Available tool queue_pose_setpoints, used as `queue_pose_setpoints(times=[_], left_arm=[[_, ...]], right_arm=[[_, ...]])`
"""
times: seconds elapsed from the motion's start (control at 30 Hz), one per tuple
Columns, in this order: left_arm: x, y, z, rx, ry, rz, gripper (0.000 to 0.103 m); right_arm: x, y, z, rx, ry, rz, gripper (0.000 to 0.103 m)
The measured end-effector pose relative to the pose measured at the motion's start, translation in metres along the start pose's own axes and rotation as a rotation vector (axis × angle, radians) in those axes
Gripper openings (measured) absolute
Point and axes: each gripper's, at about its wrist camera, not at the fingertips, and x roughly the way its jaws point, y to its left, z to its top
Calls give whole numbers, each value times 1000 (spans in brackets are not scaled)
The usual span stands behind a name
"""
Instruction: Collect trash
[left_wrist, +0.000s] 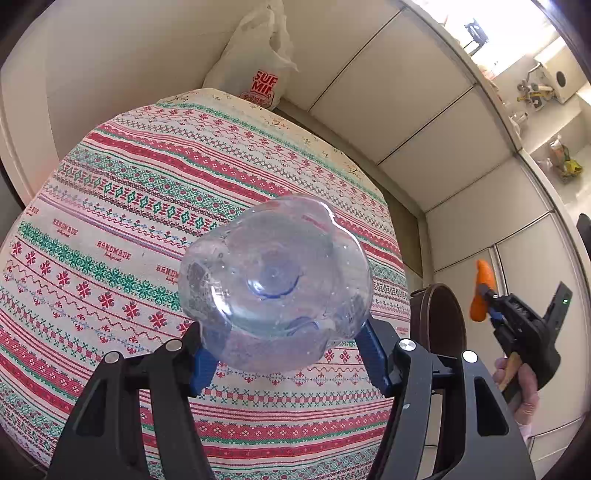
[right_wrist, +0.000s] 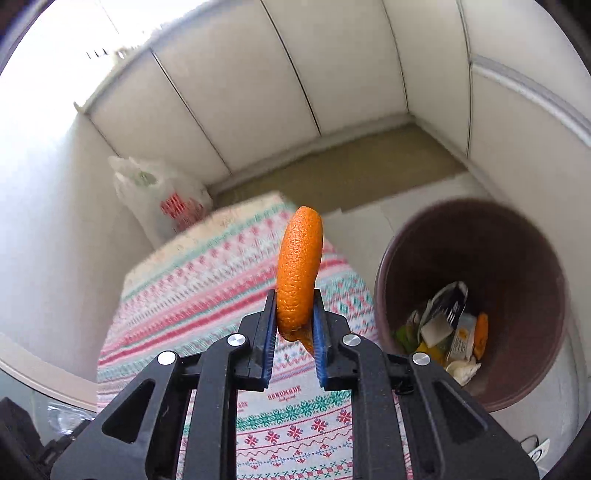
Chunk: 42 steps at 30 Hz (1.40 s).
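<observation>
White cabinets ring a patterned tablecloth (left_wrist: 110, 206) (embroidered); left gripper (left_wrist: 284, 354) grasps bottle (left_wrist: 275, 280), right gripper (right_wrist: 294, 325) peel (right_wrist: 297, 269).

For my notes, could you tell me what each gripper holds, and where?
The left gripper clamps a clear plastic bottle across its body; the right gripper pinches an orange peel by its lower end.

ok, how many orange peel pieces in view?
2. One orange peel is clamped in the right gripper above the table; another peel lies in the bin among other trash. More may be buried.
</observation>
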Motion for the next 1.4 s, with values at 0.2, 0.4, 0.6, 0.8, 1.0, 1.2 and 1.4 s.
queue_pose_setpoints(times=[0.2,0.4,0.6,0.8,1.0,1.2,1.4], left_arm=[[6,-13,-8,39,4,-10,63],[11,-35,-24,122,-29,-18,63],[17,-57,-38,187,-72,-15,63],[24,-106,-49,233,-84,-70,63],[41,-200,-54,311,-88,-186,63],[64,-299,-55,406,-105,-259,63],[92,-359,-60,493,-97,-251,63]], right_arm=[[-56,-23,17,-37,-223,-122,17],[-62,-66,19,-44,-334,-298,17],[-58,-98,22,-12,-326,-390,62],[-90,-126,25,28,-398,-438,89],[-128,-164,24,159,-430,-474,96],[-145,-212,20,308,-407,-469,96],[-154,-242,20,390,-407,-480,96]])
